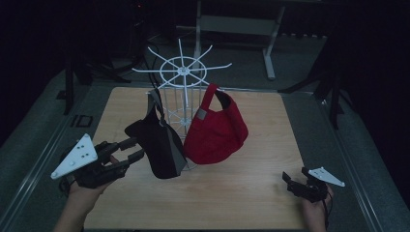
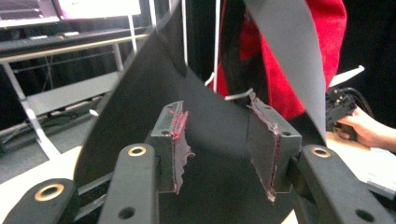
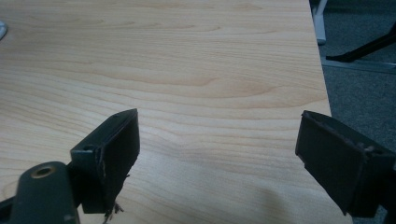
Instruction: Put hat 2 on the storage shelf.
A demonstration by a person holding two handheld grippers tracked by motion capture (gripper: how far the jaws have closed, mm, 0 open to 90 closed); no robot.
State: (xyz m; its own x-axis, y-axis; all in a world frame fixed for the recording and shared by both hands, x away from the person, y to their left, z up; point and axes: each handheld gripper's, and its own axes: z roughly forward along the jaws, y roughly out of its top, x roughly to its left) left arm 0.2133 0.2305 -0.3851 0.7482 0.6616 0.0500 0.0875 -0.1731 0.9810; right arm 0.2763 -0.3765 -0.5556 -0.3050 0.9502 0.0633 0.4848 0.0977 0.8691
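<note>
Gripper work fell to our left gripper [image 1: 138, 149], its jaws clamped on the lower edge of the black bag [image 1: 159, 145], which hung by its strap from the white rack [image 1: 183, 72] beside the red bag [image 1: 215, 130]. We judged that unhooking it was the step in hand; next the strap would need lifting clear. Our right gripper [image 1: 290, 181] rested on the bench [image 1: 241, 193], jaws apart and empty.

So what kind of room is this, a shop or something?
More likely a dim lab or workshop set up for recording. A wooden table holds just a white wire rack with a black bag and a red bag, and metal-framed benches and stands surround it.
</note>
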